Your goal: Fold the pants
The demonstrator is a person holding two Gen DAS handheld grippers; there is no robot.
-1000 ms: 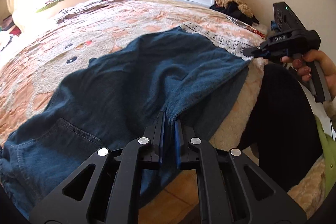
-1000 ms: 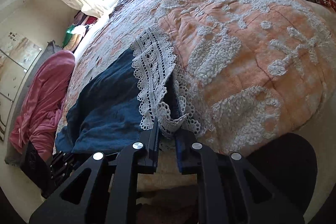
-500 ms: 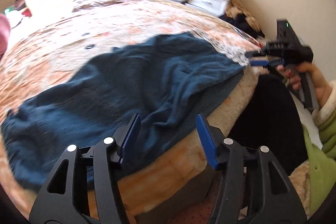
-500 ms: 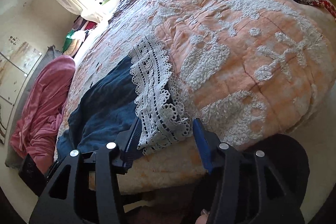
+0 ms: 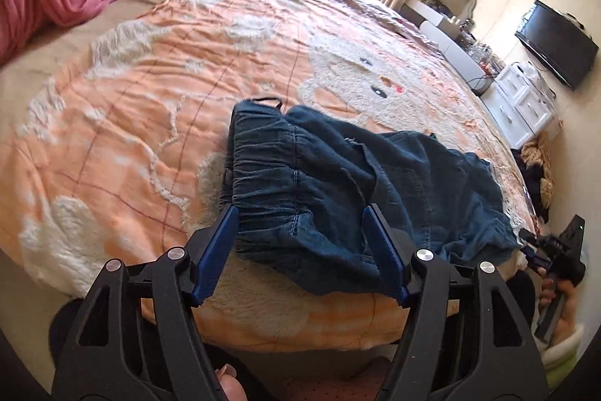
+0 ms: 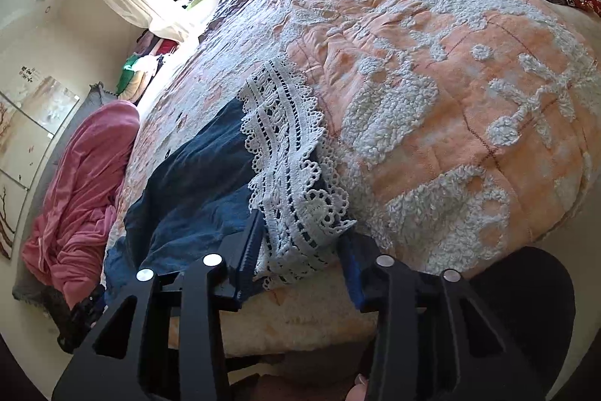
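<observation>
Dark blue pants (image 5: 338, 183) lie folded along the near edge of the bed (image 5: 150, 100), on an orange and white fleece blanket. The gathered elastic waistband is at the left end in the left wrist view; the legs run off to the right, ending in white lace hems (image 6: 293, 175).

Left tool (image 5: 300, 250): jaws stand wide apart and have just been opening further. The waistband end of the pants sits between and just beyond the blue pads (image 5: 218, 250), with no pad pressing on the cloth. Nothing is held.

Right tool (image 6: 300, 258): jaws partly open and have just been closing. The lace hem hangs over the bed edge between the two fingers. The left finger lies against the lace and denim; whether the right pad touches the lace cannot be told. No firm grip is evident.

A pink blanket (image 6: 82, 183) is heaped at the far side of the bed, well apart from the pants.
</observation>
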